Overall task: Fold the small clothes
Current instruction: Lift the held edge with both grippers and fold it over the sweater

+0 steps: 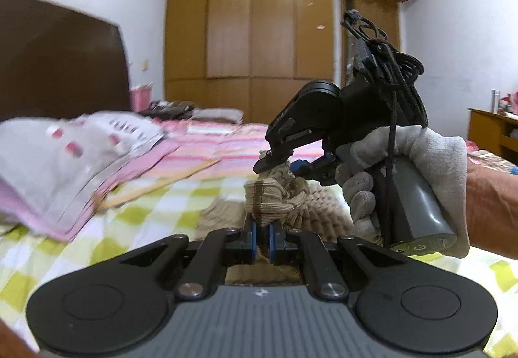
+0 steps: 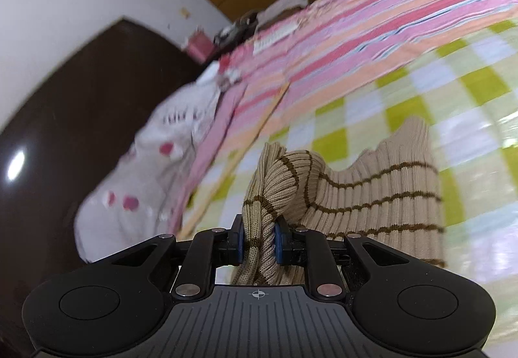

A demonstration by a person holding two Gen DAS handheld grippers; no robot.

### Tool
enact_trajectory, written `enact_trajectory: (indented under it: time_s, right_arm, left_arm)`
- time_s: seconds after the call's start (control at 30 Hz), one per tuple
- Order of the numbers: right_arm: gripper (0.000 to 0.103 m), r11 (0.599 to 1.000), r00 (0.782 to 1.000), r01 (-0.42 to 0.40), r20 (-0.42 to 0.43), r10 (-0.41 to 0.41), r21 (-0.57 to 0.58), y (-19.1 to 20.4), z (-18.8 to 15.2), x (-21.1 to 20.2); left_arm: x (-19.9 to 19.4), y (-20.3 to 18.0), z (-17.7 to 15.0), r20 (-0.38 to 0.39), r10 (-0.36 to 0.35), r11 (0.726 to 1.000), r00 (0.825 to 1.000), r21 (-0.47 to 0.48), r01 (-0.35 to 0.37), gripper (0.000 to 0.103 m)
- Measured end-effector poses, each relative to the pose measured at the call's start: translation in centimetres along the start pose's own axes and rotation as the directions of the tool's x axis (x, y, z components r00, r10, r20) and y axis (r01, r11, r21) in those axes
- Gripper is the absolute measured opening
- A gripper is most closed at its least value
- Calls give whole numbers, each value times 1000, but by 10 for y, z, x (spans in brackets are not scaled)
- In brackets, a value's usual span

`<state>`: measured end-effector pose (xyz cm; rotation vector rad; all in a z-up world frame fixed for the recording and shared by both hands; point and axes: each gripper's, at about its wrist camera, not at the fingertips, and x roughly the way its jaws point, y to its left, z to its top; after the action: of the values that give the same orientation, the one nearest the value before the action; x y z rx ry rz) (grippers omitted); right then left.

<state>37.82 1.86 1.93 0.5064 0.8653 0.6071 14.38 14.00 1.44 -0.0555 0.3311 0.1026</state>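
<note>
Ribbed beige knit garment [image 2: 356, 196] — brown-striped, bunched

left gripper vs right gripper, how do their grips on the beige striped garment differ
The left gripper pinches a thin fold of the beige striped garment, its pads almost meeting; the right gripper clamps a thick bunched roll that keeps its pads apart. In the left wrist view the left gripper sits low and near, while the right gripper grips from above, held by a gloved hand. Both are shut on the same garment.
</note>
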Motion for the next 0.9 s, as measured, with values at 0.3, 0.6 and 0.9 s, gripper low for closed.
enact_trajectory:
  time_s: [0.3,0.6,0.9]
  right_arm:
    - [19,989,992,93,-74,-103,-118,31,-35,62]
    - [28,941,982,136,-81,-169,-308,62,-51,87]
    - [34,950,994,48,-79,-76,-308,71,-37,52]
  left_arm:
    - [14,31,-13,-100,43,995,994,-81,-51,15]
    - [21,34,-21,-194,73,990,978,-102,-94,17]
    - [15,38,-24,-218,101,983,971,-128,-131,23]
